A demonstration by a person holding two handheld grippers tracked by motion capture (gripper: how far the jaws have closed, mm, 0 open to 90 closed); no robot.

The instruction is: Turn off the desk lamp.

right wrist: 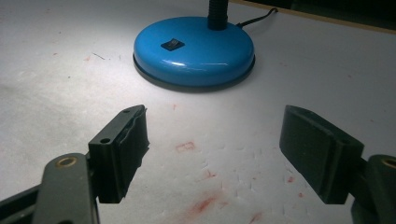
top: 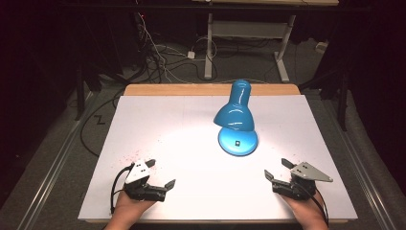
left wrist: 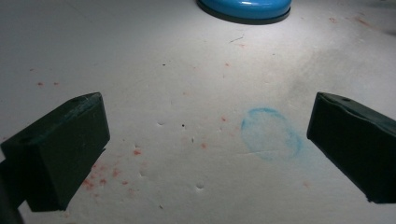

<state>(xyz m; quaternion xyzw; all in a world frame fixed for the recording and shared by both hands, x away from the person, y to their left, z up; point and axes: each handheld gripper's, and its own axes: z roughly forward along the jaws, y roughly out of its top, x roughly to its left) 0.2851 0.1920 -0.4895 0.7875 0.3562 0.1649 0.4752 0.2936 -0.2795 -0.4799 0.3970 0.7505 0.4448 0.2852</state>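
Note:
A blue desk lamp (top: 236,112) stands lit on the white table sheet (top: 182,120), right of centre, its shade bent down over its round base (top: 238,142). That base (right wrist: 194,49) carries a black switch (right wrist: 172,45) and lies ahead of my right gripper (right wrist: 212,149). The right gripper (top: 276,169) rests near the front right edge, jaws apart with nothing between them. My left gripper (top: 160,173) rests near the front left edge, jaws wide and empty. Ahead of the left gripper (left wrist: 205,144) the lamp base edge (left wrist: 245,9) shows at the top.
The white sheet bears red specks (left wrist: 135,151) and a faint blue ring mark (left wrist: 271,135). A black cord (right wrist: 254,19) leaves the lamp base toward the far edge. Beyond the table are floor cables (top: 163,57) and a white desk frame (top: 249,33).

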